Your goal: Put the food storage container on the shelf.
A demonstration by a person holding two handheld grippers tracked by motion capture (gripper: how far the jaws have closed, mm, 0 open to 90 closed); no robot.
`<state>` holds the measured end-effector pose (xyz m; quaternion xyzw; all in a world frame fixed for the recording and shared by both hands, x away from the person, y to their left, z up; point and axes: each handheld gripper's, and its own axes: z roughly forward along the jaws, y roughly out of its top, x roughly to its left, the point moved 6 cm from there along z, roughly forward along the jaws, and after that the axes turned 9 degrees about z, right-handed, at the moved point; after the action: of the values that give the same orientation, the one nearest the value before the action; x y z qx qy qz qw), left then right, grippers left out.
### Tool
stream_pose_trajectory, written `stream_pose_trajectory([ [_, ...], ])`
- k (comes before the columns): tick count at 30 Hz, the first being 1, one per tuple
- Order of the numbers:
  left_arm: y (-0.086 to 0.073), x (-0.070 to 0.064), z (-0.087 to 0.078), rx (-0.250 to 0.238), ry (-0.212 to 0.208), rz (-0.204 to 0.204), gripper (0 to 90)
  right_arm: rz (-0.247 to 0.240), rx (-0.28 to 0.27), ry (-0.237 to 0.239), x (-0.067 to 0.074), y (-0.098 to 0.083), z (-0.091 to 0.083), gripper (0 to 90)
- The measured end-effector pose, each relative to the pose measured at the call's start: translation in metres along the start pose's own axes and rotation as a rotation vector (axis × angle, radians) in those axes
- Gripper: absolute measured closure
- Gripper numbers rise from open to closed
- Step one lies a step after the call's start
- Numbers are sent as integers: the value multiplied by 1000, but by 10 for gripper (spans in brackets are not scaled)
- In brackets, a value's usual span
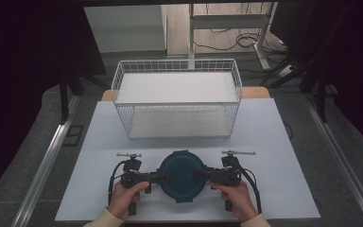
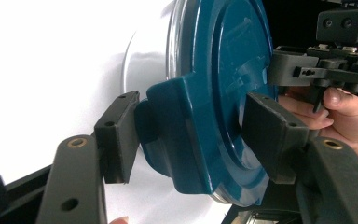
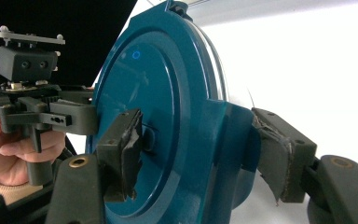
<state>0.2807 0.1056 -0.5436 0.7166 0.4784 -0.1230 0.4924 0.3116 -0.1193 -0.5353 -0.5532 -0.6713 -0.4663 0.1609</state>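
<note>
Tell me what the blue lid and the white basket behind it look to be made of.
Blue lid: likely moulded plastic, semi-gloss; it shows soft highlights, rounded clip tabs and stepped rings. A clear rim, glass or plastic, peeks out underneath in the left gripper view.
White basket: thin wire grid, probably coated metal, matte white, with flat white panels as shelves.
</note>
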Motion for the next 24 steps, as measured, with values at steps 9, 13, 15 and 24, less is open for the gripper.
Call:
stream_pose_trajectory([
  [9, 2, -1, -4, -29, 10, -9, 412, -36, -19, 10, 3, -2, 0, 365],
  [13, 4, -3, -8, -41, 22, 11, 428, -48, -19, 15, 5, -2, 0, 367],
  [15, 5, -4, -10, -46, 29, 22, 431, -56, -15, 15, 6, -2, 0, 367],
  [24, 10, -11, -12, -57, 22, 51, 436, -94, -38, 10, 13, 3, -6, 371],
])
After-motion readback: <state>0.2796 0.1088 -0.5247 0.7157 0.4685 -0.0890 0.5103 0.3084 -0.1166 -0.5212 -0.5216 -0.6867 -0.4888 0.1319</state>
